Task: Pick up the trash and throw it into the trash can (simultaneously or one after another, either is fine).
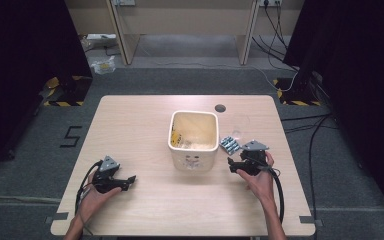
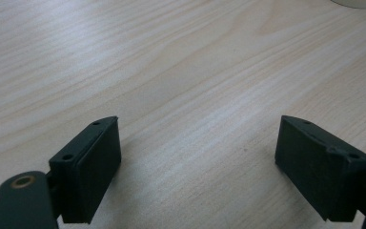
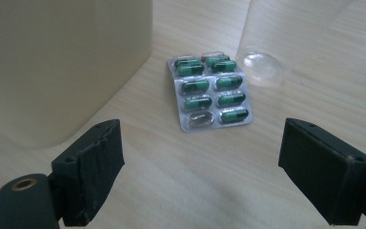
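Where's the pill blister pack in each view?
High view: the blister pack lies right of centre, between the cream bin and the right hand-held gripper.
Left gripper view: not in it.
Right gripper view: upper centre, flat on the table ahead of the open jaws.
Shared landmark: the cream bin, at left in the right gripper view.

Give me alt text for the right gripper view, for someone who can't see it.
A blister pack of green capsules lies flat on the wooden table, just ahead of the open right gripper. A cream bin stands to the pack's left, and a clear plastic cup lies beyond it to the right.
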`<state>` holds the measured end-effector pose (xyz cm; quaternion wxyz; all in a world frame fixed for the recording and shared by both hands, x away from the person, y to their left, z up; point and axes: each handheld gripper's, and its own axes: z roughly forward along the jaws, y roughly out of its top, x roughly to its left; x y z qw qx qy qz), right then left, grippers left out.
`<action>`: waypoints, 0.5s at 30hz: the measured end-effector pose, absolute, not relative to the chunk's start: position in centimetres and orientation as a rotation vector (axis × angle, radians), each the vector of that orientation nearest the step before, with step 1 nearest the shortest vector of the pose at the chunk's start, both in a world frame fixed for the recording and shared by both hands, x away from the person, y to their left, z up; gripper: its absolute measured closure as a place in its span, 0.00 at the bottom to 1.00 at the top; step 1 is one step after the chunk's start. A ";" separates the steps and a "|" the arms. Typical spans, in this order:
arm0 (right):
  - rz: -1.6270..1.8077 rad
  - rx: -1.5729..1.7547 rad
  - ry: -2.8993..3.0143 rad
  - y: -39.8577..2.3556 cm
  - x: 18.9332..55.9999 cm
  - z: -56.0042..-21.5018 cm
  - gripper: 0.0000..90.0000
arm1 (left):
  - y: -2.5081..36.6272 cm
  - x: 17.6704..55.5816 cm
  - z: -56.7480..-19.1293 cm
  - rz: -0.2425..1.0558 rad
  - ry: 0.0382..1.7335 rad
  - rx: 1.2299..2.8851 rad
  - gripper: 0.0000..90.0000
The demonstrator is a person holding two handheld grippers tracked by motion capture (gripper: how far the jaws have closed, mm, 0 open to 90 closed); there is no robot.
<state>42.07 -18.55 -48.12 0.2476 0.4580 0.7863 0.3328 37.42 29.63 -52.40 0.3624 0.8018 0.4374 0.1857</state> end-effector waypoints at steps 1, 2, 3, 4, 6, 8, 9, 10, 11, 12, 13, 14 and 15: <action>0.904 1.246 2.147 -18.4 42.4 -48.2 0.17 | 29.6 37.4 -52.4 0.479 1.126 2.063 0.16; 0.902 1.250 2.146 -18.3 42.7 -48.3 0.17 | 29.6 37.4 -52.4 0.478 1.126 2.065 0.16; 0.897 1.250 2.148 -18.1 43.1 -48.4 0.17 | 29.6 37.4 -52.4 0.478 1.126 2.064 0.16; 0.899 1.242 2.153 -18.0 43.3 -48.5 0.17 | 29.6 37.4 -52.4 0.479 1.126 2.064 0.16; 0.900 1.241 2.167 -17.8 43.7 -48.6 0.17 | 29.6 37.4 -52.4 0.479 1.126 2.063 0.16; 0.895 1.238 2.176 -17.6 44.0 -48.8 0.17 | 29.6 37.4 -52.4 0.479 1.126 2.063 0.16; 0.894 1.234 2.179 -17.5 44.2 -48.8 0.17 | 29.6 37.4 -52.4 0.479 1.126 2.064 0.16; 0.898 1.232 2.177 -17.4 44.4 -48.9 0.17 | 29.6 37.4 -52.4 0.479 1.126 2.063 0.16; 0.900 1.236 2.179 -17.4 44.6 -48.9 0.17 | 29.6 37.4 -52.4 0.479 1.126 2.063 0.16; 0.895 1.231 2.181 -17.2 45.0 -49.1 0.17 | 29.6 37.4 -52.4 0.478 1.126 2.063 0.16; 0.895 1.231 2.181 -17.2 45.0 -49.1 0.17 | 29.6 37.4 -52.4 0.478 1.126 2.063 0.16; 0.898 1.235 2.180 -17.1 45.3 -49.1 0.17 | 29.6 37.4 -52.4 0.478 1.126 2.064 0.16; 0.898 1.236 2.182 -17.1 45.5 -49.2 0.17 | 29.6 37.4 -52.4 0.478 1.126 2.063 0.16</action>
